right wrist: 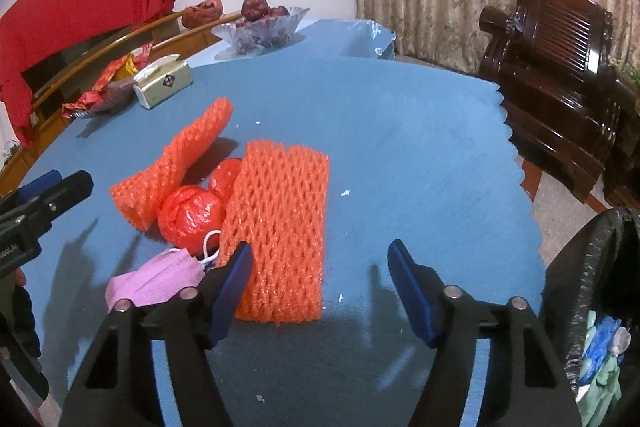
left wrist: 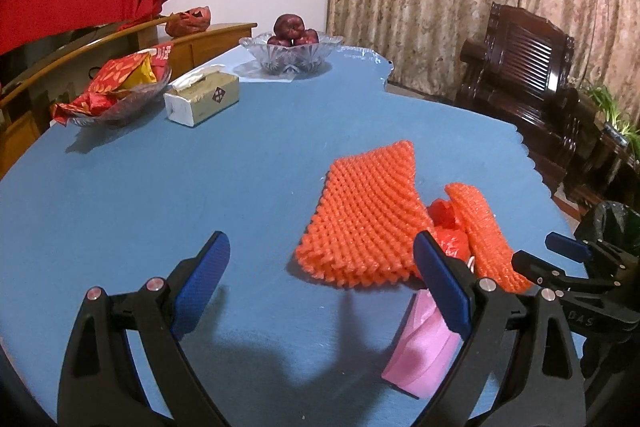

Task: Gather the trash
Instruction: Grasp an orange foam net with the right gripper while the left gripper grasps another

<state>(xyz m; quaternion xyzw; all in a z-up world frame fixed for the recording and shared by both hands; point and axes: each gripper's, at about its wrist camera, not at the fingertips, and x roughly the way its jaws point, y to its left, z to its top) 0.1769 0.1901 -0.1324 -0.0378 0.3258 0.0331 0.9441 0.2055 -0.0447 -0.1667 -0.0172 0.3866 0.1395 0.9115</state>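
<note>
1. The table runs ahead of both my grippers, and the trash sits bunched on it close to the two of them. The bin, black-lined and already holding some rubbish, stands off the table edge to the right of my right gripper, so whatever I pick up has to travel right.

2. The flat net is the biggest piece near that tool. It lies just ahead and slightly left of the right gripper, its long axis running away from me, roughly in line with the fingers. Its near end reaches the left finger, but the jaws mostly straddle bare table to the right of it. I judge that a small shift left would centre it.

3. The folded net lies ahead and right of my left gripper; from the right gripper it is further left, angled away.

4. The red bag sits between the two nets, ahead-left of the right gripper.

5. The pink mask is nearest, just left of the right gripper's left finger and by the left gripper's right finger.

6. Right gripper: part open, empty. Left gripper: wide, empty.

7. I judge the right hand nearer the flat net and the bin, so it should lead.
</note>
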